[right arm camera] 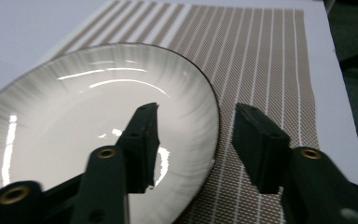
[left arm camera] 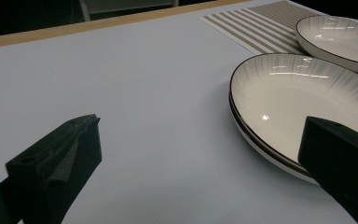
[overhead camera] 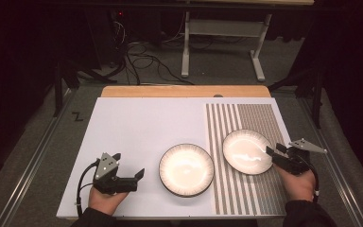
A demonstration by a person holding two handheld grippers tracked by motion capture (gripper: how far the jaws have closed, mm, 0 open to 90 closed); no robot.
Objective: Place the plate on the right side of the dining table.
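Your left gripper (overhead camera: 141, 174) sits low at the table's (overhead camera: 137, 123) near-left, jaws wide apart, nothing btwn them; the near plate (overhead camera: 186, 169) lies just to its right on the white surface, apart from it. Your right gripper (overhead camera: 268, 150) has its jaws open astride the rim of the far plate (overhead camera: 246, 151), w/ one jaw over the bowl and one outside. That plate rests on the striped placemat (overhead camera: 257, 118).

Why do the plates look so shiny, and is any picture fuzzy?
In the high view, glare whitens both the left plate and the right plate, while the room behind is very dark. In the right gripper view, bright streaks cross the plate, and the right gripper looks blurry up close. The left gripper view stays fairly sharp.
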